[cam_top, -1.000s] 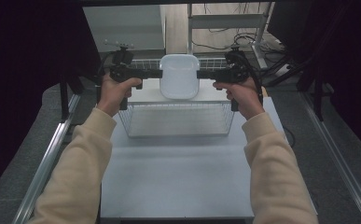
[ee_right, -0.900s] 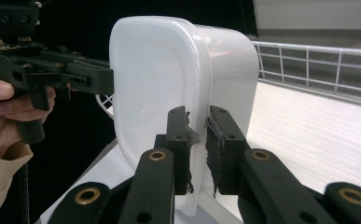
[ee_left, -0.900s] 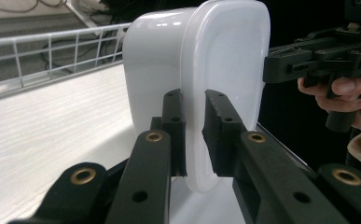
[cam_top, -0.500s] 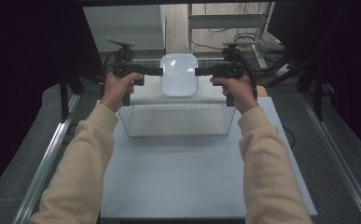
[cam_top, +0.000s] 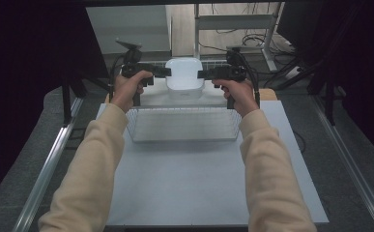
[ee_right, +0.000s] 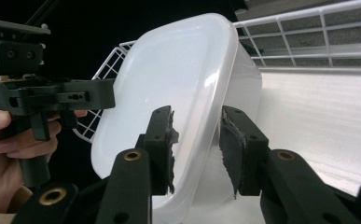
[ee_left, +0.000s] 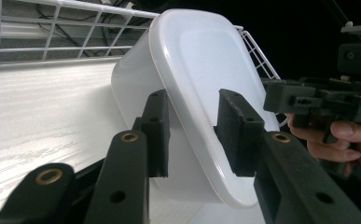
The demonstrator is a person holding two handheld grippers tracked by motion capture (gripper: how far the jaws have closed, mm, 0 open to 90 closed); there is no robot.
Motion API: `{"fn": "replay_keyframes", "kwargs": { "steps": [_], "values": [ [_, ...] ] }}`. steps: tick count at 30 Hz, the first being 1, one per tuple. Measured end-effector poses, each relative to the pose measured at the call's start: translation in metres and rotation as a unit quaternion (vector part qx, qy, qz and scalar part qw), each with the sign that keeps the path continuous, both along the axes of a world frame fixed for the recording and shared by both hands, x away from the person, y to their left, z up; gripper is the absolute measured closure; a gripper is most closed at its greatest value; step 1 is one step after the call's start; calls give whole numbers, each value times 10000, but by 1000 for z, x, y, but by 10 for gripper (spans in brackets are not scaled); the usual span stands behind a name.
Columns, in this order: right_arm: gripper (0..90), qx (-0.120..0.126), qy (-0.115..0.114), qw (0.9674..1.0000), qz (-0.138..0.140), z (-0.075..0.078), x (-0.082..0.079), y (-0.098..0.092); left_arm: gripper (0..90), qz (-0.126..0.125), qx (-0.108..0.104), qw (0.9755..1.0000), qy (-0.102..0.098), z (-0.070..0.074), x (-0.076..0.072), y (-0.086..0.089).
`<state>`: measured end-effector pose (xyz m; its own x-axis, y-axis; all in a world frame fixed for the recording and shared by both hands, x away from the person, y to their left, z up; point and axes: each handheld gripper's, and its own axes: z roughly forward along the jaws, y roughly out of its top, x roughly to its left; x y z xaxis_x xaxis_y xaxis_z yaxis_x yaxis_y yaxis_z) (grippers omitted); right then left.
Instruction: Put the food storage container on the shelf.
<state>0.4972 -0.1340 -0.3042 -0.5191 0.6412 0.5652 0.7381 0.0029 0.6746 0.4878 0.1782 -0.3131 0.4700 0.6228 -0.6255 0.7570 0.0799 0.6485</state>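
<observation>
- The tub (cam_top: 185, 79) sits between my two claws, above the far side of the basket (cam_top: 182, 124) on the surface (cam_top: 194, 183).
- My left claw (ee_left: 192, 133) straddles its rim, jaws apart with gaps showing.
- My right claw (ee_right: 197, 149) does likewise on the opposite rim.
- I judge this the grasp step; next, both must close evenly, then lift level.

2 outstretched arms, left gripper (cam_top: 167, 72) and right gripper (cam_top: 201, 74) facing inward, jaws parted.
</observation>
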Motion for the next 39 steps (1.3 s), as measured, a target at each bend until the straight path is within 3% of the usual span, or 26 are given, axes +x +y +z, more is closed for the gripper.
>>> {"fn": "replay_keyframes", "kwargs": {
  "steps": [4, 6, 7, 8, 9, 11, 16, 19, 24, 25, 27, 28, 31, 35, 37, 39],
  "values": [
    [563, -51, 0, 10000, 39, -2, -1, 2, 600, -73, 100, 9999, -46, -3, 2, -3],
    [501, 9, -122, 9999, 68, -1, -2, 2, 573, -92, 203, 9995, -237, -3, 1, -5],
    [501, 9, -122, 9999, 68, -1, -2, 2, 550, -92, 203, 9995, -237, -3, 1, -5],
    [466, 46, -281, 9995, 111, 0, -4, 2, 495, -113, 336, 9988, -329, -3, 0, -7],
    [466, 46, -281, 9995, 111, 0, -4, 2, 495, -130, 420, 9983, -383, -3, 0, -8],
    [396, 60, -443, 9990, 98, 3, -6, 3, 400, -88, 588, 9963, -622, -2, -3, -10],
    [278, -115, -856, 9963, 38, 11, -18, 3, 293, 43, 616, 9924, -1060, 9, -15, -10],
    [261, -283, -1094, 9936, 75, 16, -29, 2, 257, 43, 748, 9909, -1120, 15, -24, -6],
    [255, -491, -1299, 9900, 228, 21, -50, -9, 251, -1, 931, 9873, -1289, 25, -50, -1],
    [256, -496, -1329, 9896, 234, 21, -54, -12, 253, 11, 985, 9858, -1359, 28, -61, 1],
    [257, -483, -1323, 9898, 232, 20, -58, -15, 254, -8, 1009, 9853, -1378, 29, -67, 1],
    [259, -454, -1350, 9895, 248, 19, -64, -21, 255, -46, 1095, 9838, -1420, 31, -80, 2],
    [262, -456, -1374, 9891, 260, 17, -71, -27, 255, -70, 1190, 9817, -1486, 31, -92, 3],
    [263, -596, -1565, 9853, 342, 13, -89, -38, 256, -115, 1358, 9776, -1602, 25, -117, 6],
    [263, -651, -1682, 9829, 383, 11, -100, -43, 256, -70, 1405, 9771, -1599, 20, -127, 8],
    [263, -682, -1784, 9808, 394, 7, -111, -47, 257, -48, 1393, 9780, -1554, 11, -138, 12]
  ]
}}
